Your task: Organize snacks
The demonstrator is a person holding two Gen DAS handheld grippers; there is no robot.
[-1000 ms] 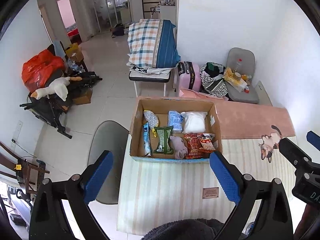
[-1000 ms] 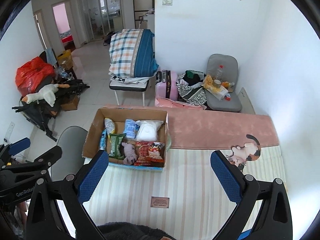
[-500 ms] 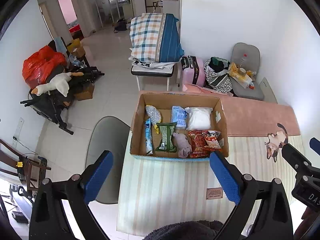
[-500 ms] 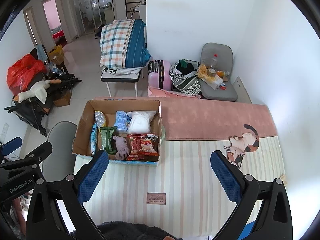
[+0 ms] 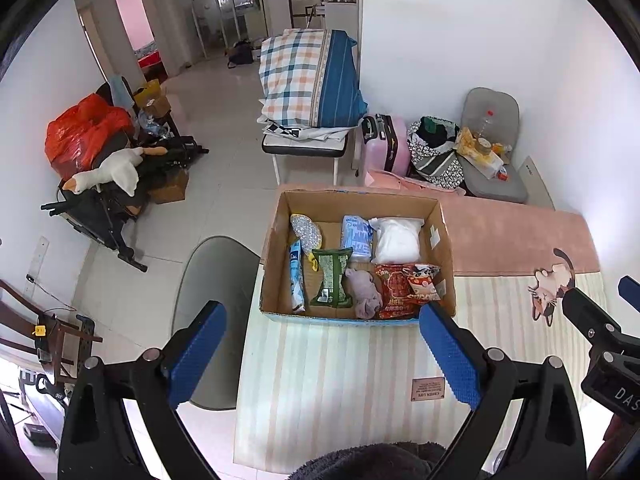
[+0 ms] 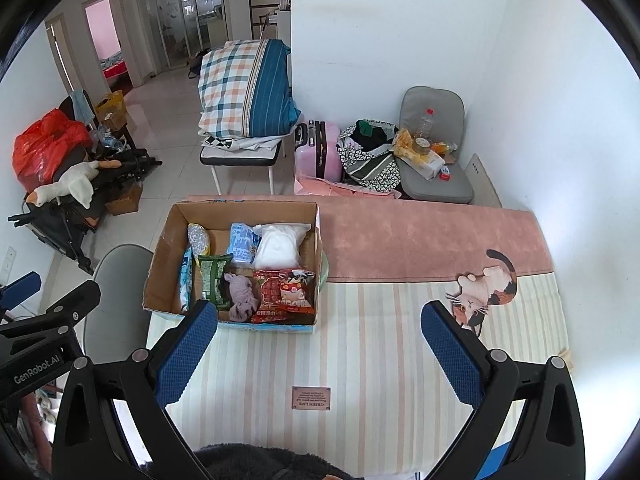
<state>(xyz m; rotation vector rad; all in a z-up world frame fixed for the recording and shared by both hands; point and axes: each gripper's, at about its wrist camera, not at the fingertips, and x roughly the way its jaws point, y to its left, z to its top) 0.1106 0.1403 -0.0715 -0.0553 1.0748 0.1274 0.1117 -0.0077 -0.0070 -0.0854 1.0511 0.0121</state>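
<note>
A cardboard box (image 5: 440, 236) (image 6: 160, 264) sits on a striped mat, holding several snack packs: a green pack (image 5: 330, 278) (image 6: 212, 278), a red pack (image 5: 394, 290) (image 6: 272, 292), a white bag (image 5: 398, 236) (image 6: 278, 246) and a blue pack (image 5: 356, 234) (image 6: 240, 242). My left gripper (image 5: 322, 354) hangs open above the mat, just in front of the box, empty. My right gripper (image 6: 320, 354) is open too, over the mat to the right of the box, holding nothing.
The striped mat (image 6: 380, 360) with a cat picture (image 6: 486, 290) meets a pink mat (image 6: 420, 236) behind. A grey chair (image 5: 212, 280) stands left of the mat. Beyond are a bench with a plaid pillow (image 6: 246, 88), a pink suitcase (image 6: 316, 148) and clutter.
Both grippers have dipped slightly and drawn a little nearer the box; it sits lower and larger in both views. Both stay open and empty.
</note>
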